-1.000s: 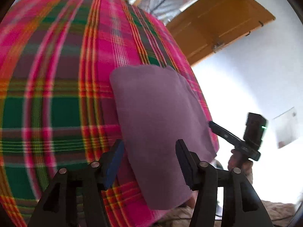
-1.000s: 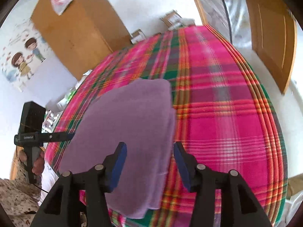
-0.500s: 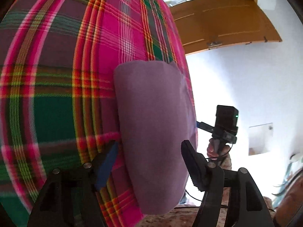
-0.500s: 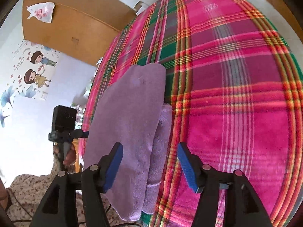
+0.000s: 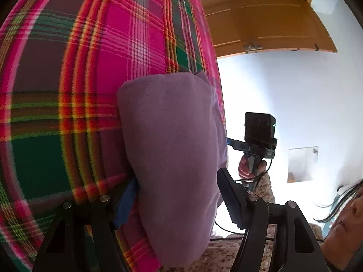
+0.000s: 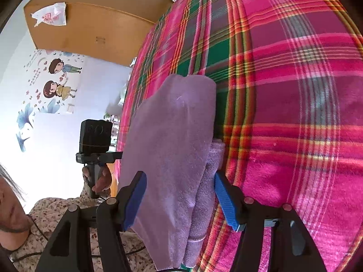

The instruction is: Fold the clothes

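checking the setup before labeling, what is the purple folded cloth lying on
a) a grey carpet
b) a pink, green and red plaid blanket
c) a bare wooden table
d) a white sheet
b: the purple folded cloth rests on the pink, green and red plaid blanket, which shows around it in both wrist views.

A bed [image 5: 68, 113] is shown, covered across its whole visible surface by a plaid blanket [image 6: 295, 90] in pink, green, maroon and orange stripes. A folded lilac garment [image 5: 172, 158] is laid directly on the blanket at the near edge of the bed, its lower end overhanging that edge. In the right wrist view, the fold is seen as a broad upper layer with narrower stacked layers exposed along the side facing the bed's middle.
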`<state>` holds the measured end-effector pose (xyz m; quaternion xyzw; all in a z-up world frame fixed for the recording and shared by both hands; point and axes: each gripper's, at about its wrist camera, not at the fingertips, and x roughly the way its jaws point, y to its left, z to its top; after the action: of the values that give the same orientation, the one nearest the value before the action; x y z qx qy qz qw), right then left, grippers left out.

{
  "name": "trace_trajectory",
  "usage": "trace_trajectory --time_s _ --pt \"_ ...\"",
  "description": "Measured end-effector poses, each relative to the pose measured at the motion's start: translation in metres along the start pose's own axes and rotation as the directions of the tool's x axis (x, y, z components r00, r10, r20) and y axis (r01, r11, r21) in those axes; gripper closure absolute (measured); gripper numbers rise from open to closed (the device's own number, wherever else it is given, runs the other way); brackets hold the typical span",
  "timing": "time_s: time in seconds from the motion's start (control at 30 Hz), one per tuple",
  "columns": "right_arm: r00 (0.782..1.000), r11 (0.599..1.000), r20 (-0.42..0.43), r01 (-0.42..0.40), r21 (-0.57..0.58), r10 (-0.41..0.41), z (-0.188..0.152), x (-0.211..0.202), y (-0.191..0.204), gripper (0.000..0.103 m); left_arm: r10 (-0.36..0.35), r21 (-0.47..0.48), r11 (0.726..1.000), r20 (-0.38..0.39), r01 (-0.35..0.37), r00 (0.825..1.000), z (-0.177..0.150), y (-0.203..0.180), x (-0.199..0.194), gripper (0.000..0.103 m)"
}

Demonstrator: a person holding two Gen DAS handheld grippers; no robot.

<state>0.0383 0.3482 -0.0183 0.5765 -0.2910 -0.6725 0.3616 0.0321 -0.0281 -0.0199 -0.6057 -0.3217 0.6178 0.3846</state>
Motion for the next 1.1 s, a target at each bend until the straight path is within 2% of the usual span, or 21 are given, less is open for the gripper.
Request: trace_trajectory --time_s 0.13,0.2,0.37,0.47,0.57,0.63,0.67,0.7,0.77,0.97,1.1 --pt "1.000 1.000 -0.025 -0.018 -0.023 0.017 0.003 0.016 0.012 0.036 -0.043 -0.007 0.999 -0.005 0.043 0.999 0.000 -0.002 0.008 0.032" --pt "0.999 0.999 -0.036 -0.025 -0.036 0.024 0.003 0.021 0.017 0.032 -0.031 -0.002 1.000 -0.014 0.031 0.999 0.001 -0.008 0.016 0.032" --pt "0.999 0.998 -0.035 -0.019 -0.052 0.017 0.001 0.030 0.025 0.034 -0.023 -0.007 1.000 -0.011 0.023 1.000 -0.001 -0.014 0.022 0.032" --pt "1.000 0.999 -0.024 -0.004 -0.041 0.003 -0.001 0.029 0.023 0.041 -0.008 -0.015 1.000 -0.007 0.008 1.000 -0.001 -0.018 0.023 0.032" --pt "1.000 1.000 -0.013 0.002 -0.016 -0.002 -0.002 0.024 0.016 0.053 0.005 -0.028 1.000 0.003 -0.005 1.000 -0.002 -0.020 0.023 0.034" --pt "1.000 1.000 -0.002 0.003 0.008 -0.003 -0.003 0.023 0.011 0.065 0.015 -0.047 0.999 0.014 -0.014 1.000 -0.004 -0.018 0.022 0.039" --pt "1.000 1.000 0.003 0.002 0.016 -0.002 -0.003 0.022 0.009 0.067 0.017 -0.057 0.998 0.019 -0.016 1.000 -0.006 -0.016 0.020 0.045" --pt "1.000 1.000 0.006 0.002 0.018 -0.002 -0.003 0.022 0.008 0.068 0.020 -0.067 0.998 0.025 -0.018 1.000 -0.007 -0.013 0.018 0.051" --pt "1.000 1.000 0.005 0.005 0.011 -0.005 -0.003 0.022 0.009 0.068 0.014 -0.081 0.997 0.035 -0.011 0.999 -0.009 -0.008 0.014 0.056" --pt "1.000 1.000 0.007 0.009 0.001 -0.009 -0.001 0.023 0.011 0.070 0.018 -0.064 0.998 0.043 -0.015 0.999 -0.016 -0.008 0.010 0.059" --pt "1.000 1.000 0.014 0.019 -0.014 -0.019 -0.002 0.021 0.012 0.073 0.017 -0.070 0.997 0.052 -0.013 0.998 -0.017 -0.011 0.013 0.066"
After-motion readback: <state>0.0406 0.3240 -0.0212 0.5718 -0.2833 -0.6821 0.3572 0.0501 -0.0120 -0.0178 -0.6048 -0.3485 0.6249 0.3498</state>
